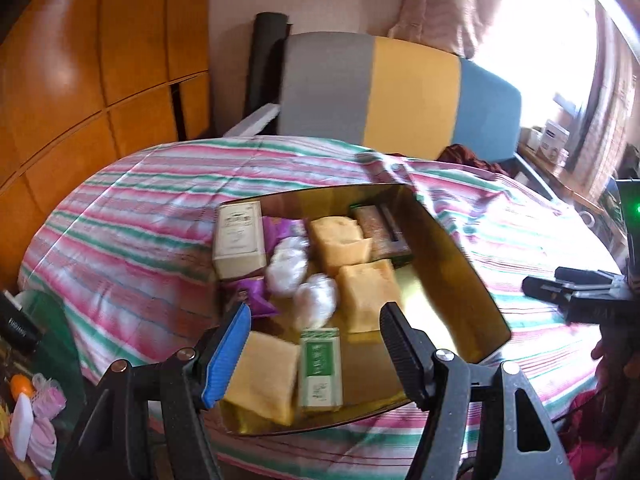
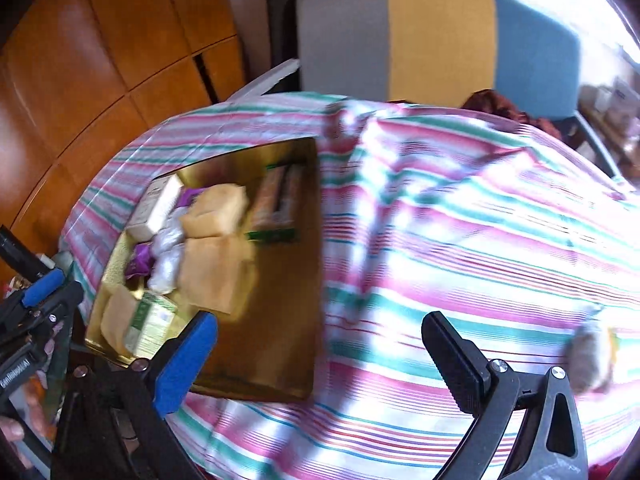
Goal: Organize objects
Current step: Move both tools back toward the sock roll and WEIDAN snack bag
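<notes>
Holding packets: gold tray (image 1: pixel 460 264) on striped cloth (image 1: pixel 132 216) | left gripper (image 1: pixel 316 322) jaws apart, empty | right gripper (image 2: pixel 320 340) jaws wide, empty

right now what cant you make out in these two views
- Print on the cream box and green box: left wrist view, too small and blurred to read.
- White wrapped lumps in the gold tray: contents hidden by the wrapping.
- Pale object on the striped cloth: right wrist view, smeared by motion blur.
- Room beyond the window: washed out by glare.
</notes>
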### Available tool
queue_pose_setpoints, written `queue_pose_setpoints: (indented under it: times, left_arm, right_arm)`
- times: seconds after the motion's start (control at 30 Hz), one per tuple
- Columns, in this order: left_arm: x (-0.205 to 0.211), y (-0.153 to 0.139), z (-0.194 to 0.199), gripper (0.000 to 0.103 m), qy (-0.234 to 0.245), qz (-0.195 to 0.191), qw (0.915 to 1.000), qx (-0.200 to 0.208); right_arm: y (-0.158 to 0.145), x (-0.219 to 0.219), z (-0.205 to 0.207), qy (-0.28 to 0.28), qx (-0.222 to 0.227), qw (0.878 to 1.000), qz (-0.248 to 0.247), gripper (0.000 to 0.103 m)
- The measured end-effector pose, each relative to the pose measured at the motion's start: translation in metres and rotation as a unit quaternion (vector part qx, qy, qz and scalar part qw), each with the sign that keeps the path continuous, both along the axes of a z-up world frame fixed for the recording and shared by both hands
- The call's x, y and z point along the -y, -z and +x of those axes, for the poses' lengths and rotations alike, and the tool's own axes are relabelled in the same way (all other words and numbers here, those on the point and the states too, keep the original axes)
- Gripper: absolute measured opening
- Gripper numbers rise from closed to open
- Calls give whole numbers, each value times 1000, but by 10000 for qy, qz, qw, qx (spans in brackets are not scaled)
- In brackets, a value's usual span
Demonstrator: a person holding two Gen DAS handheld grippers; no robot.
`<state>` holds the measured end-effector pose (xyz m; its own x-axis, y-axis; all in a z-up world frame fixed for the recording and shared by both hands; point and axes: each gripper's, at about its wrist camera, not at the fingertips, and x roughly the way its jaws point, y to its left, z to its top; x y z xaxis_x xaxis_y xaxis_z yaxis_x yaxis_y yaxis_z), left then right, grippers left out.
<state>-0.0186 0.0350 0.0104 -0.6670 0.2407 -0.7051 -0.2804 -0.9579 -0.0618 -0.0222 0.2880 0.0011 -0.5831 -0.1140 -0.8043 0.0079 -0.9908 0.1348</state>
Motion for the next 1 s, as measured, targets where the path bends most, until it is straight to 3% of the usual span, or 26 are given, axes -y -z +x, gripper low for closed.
queue_pose_setpoints:
  times: [0.3,0.4,0.57,0.7,0.8,1.0]
  left_arm:
    - [-51,2,-3,68,751,119,9968,250]
    - [-73,0,-3,68,1021,84,9943,285]
    - [-118,-2,-1,68,1536,-22,9876,323]
    - [-162,1,0,68,2027,-53,9782,458]
    - [-199,5,-1,68,2414,30,9683,646]
    - [-281,21,-1,64,3136,247,9405,1284]
  right_arm:
    - [-17,-134,40,1469,-126,9890,147,103]
    - [-21,-183,60,2112,-218,9771,113,103]
    - [-11,-255,94,3211,-374,9462,-156,103]
    - [9,-292,120,3922,-393,9154,-819,103]
    - [6,-301,133,4111,-881,8984,-1273,103]
    - [7,-304,134,4096,-1062,8921,-1587,103]
